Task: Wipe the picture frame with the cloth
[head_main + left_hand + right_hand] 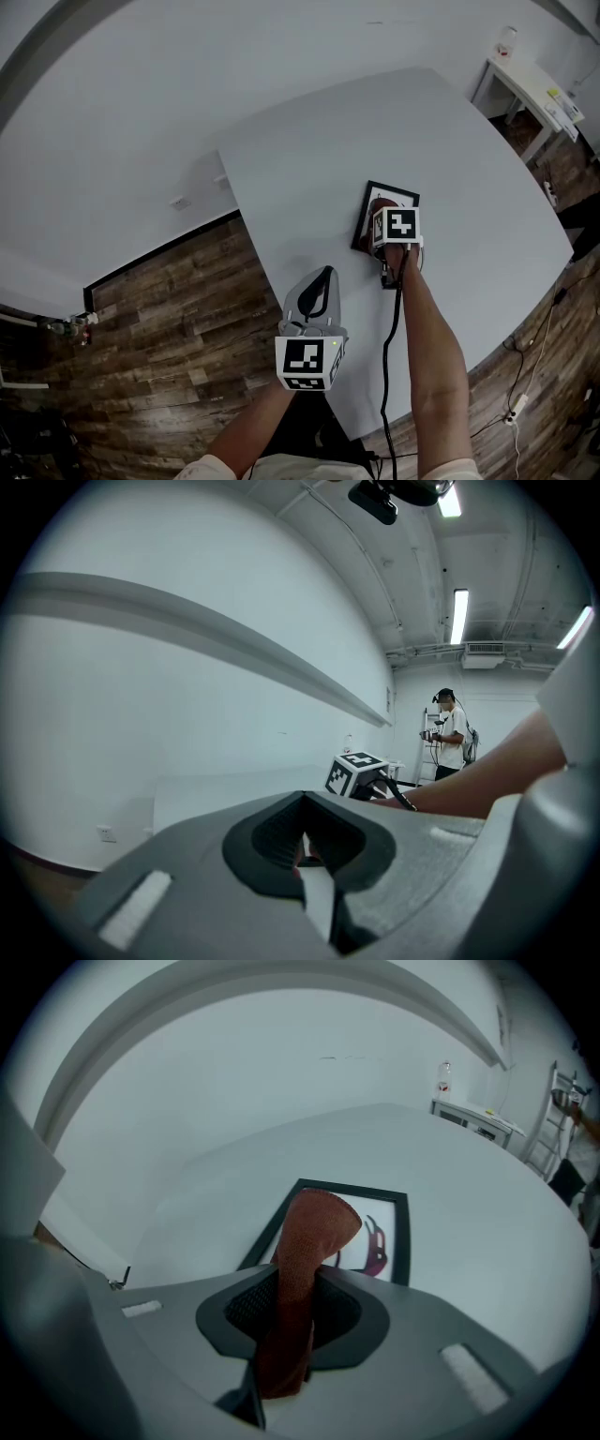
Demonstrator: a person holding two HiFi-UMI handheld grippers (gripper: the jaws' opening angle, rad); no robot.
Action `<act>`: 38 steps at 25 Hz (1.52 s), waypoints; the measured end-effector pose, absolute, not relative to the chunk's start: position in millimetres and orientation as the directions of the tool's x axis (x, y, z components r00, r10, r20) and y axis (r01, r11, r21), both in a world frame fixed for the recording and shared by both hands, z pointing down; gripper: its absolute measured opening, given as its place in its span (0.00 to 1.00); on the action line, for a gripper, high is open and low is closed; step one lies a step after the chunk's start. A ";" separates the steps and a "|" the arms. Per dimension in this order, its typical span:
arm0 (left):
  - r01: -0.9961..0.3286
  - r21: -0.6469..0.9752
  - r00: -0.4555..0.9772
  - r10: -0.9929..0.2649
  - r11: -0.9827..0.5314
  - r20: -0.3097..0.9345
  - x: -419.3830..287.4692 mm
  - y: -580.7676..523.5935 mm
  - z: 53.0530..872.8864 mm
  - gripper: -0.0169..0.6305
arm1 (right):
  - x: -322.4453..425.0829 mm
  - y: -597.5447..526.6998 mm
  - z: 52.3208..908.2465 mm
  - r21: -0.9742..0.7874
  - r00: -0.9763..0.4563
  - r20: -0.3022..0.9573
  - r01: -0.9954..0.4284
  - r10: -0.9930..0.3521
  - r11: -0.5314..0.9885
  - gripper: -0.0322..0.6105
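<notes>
— Where does the frame lie against the tool?
— The black-edged picture frame (394, 194) with a white mount lies flat near the middle of the white table (469, 131), clear of every edge. The right gripper (292, 1316) is over the frame's near end. The rust-brown cloth (314, 1232) juts forward from it across the frame's left part. Whether the cloth meets the glass, I can't tell.
— And the jaws?
— The right jaws pinch the cloth's lower part, and its folded, rounded end stands out past them. The left gripper (321, 286) has its jaws pressed together on nothing. It hovers over the table's left edge, well apart from the frame.
— The arms?
— The right forearm (433, 356) reaches straight out from the table's near edge toward the frame, with a black cable (386, 375) beside it. The left forearm (246, 433) shows only briefly, off the table above the wooden floor (159, 319).
— Anything else?
— A small white side table (525, 80) stands beyond the far right corner with a bottle (506, 41) on it. A person (453, 735) stands far back in the left gripper view.
</notes>
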State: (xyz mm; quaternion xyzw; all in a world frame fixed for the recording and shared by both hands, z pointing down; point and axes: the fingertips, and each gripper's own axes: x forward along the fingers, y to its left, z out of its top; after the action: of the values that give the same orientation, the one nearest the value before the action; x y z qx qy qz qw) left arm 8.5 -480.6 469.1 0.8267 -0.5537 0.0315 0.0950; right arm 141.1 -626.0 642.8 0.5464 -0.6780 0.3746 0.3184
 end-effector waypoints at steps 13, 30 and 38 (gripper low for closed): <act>-0.910 0.140 0.410 -0.900 -0.391 0.150 20.4 -477.0 467.1 0.03 | 226.8 -605.7 637.6 -0.115 -0.089 0.857 -0.993 -0.507 -0.019 0.21; -0.914 0.147 0.398 -0.904 -0.377 0.155 11.5 -476.2 466.5 0.03 | 118.8 -593.8 640.8 -0.185 -0.242 0.838 -0.969 -0.488 0.161 0.21; -0.902 0.161 0.426 -0.890 -0.402 0.164 30.1 -468.7 472.1 0.03 | 213.4 -572.7 642.4 -0.109 -0.121 0.862 -0.993 -0.491 0.054 0.21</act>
State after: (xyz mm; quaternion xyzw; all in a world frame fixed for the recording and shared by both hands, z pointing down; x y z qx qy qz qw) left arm 30.1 -468.7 472.1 0.8367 -0.5353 0.0258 0.1126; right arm 213.4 -572.7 642.4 0.5743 -0.6460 0.3785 0.3310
